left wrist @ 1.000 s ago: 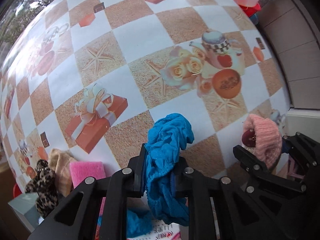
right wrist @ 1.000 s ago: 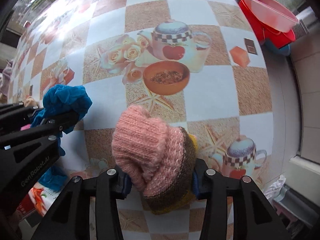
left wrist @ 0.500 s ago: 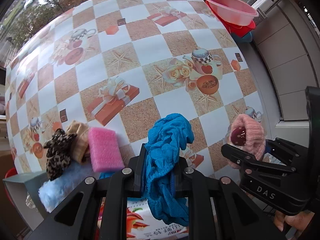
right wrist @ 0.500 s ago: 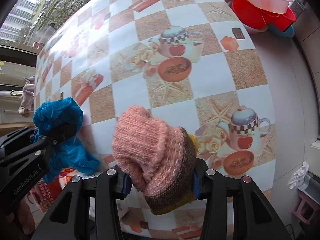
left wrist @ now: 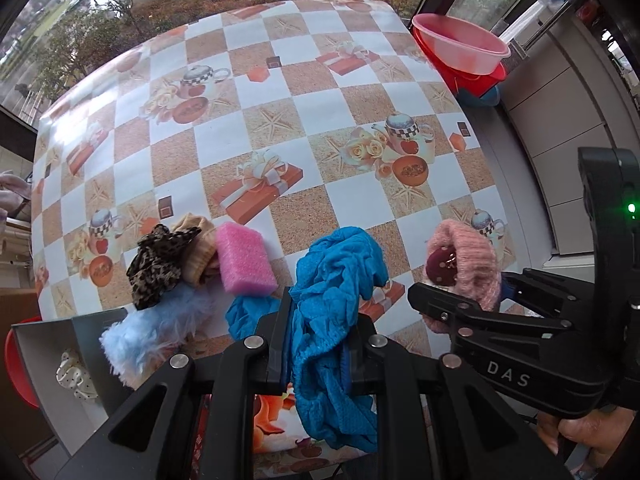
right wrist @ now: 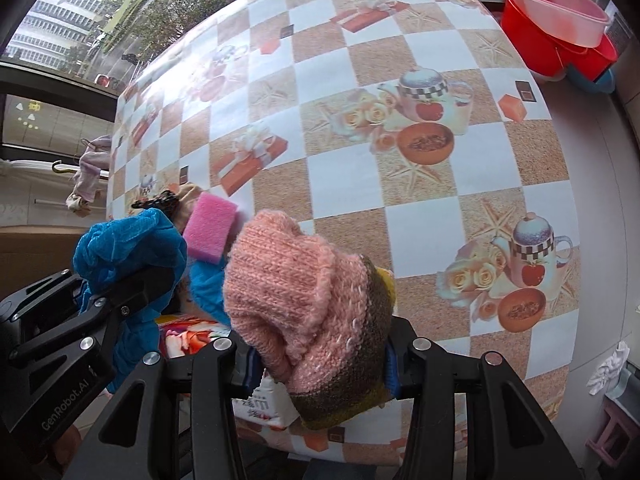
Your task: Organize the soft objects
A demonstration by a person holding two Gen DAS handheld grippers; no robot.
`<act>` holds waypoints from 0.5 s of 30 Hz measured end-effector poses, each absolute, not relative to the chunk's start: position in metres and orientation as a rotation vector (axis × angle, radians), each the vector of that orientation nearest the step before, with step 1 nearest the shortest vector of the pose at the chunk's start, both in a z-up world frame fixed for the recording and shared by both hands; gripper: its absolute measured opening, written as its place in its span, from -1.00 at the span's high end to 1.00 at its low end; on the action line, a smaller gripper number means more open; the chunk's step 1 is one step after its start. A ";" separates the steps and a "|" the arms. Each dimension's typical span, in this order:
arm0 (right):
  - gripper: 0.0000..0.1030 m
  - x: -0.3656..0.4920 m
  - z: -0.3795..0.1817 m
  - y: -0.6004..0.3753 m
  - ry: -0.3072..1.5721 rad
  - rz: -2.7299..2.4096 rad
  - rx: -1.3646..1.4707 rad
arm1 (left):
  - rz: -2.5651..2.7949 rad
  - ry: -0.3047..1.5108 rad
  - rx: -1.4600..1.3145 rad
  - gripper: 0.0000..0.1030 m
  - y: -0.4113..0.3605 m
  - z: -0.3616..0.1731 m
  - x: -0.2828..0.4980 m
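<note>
My left gripper (left wrist: 316, 332) is shut on a blue cloth (left wrist: 336, 280) and holds it high above the table's near edge; the cloth also shows in the right wrist view (right wrist: 128, 244). My right gripper (right wrist: 316, 348) is shut on a pink knitted hat (right wrist: 296, 280) with a brown and yellow band, also held in the air to the right of the blue cloth (left wrist: 468, 260). On the table at the near left lie a pink sponge (left wrist: 244, 260), a leopard-print scrunchie (left wrist: 160, 264), a beige knit piece (left wrist: 198, 244) and a light blue fluffy item (left wrist: 148, 332).
A grey box (left wrist: 60, 360) with a white dotted scrunchie (left wrist: 74, 376) inside stands off the table's near left corner. Stacked pink and red basins (left wrist: 460, 48) stand beyond the far right corner. The checked tablecloth (left wrist: 280, 120) covers the table. A printed packet (left wrist: 276, 408) lies under the left gripper.
Both grippers have risen and drawn back from the table with their loads, so more of the table, the pile at the left and the grey box have come into view.
</note>
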State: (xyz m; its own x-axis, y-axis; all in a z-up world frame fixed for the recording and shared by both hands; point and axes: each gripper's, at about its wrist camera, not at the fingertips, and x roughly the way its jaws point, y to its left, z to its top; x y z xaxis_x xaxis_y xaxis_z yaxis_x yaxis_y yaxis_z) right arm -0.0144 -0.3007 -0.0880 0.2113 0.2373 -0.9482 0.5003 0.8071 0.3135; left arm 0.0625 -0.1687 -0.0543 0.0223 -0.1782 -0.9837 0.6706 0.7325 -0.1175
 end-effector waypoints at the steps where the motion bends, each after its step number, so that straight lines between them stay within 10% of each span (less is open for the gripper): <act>1: 0.09 -0.015 -0.086 -0.297 1.371 -0.201 0.657 | -0.694 1.400 0.436 0.62 -0.166 -0.052 0.062; 15: 0.09 -0.035 -0.048 -0.234 1.305 -0.285 0.696 | -0.844 1.307 0.372 0.62 -0.096 -0.005 0.040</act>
